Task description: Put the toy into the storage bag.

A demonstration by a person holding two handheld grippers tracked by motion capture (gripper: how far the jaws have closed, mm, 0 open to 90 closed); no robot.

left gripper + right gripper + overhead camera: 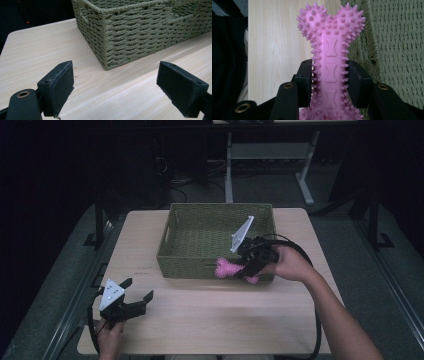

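The job in hand looks like getting the pink spiked rubber dog bone point(231, 269) into the woven green basket point(172, 240), and the bone now sits right of centre in the high view, just in front of the basket's near wall at about rim height. The right tongs point(331, 75) are clamped on the bone's shaft, one black pad on each side, with the knobbed end standing free toward the top of the right gripper view and the basket's weave point(397, 50) filling that frame's right side. To do this well, I judge the bone should be lifted until its lower knob clears the near rim, then carried toward the upper part of the high view over the open middle of the basket before the pads let go; releasing too soon would likely drop it on the rim or back onto the counter point(210, 320). The soft spikes may give and let the bone twist, so a steady grip seems wise. The left tongs point(136, 296) rest at the lower left of the high view, spread wide with nothing between the pads point(60, 87), well apart from the basket corner point(106, 50), and need not move.
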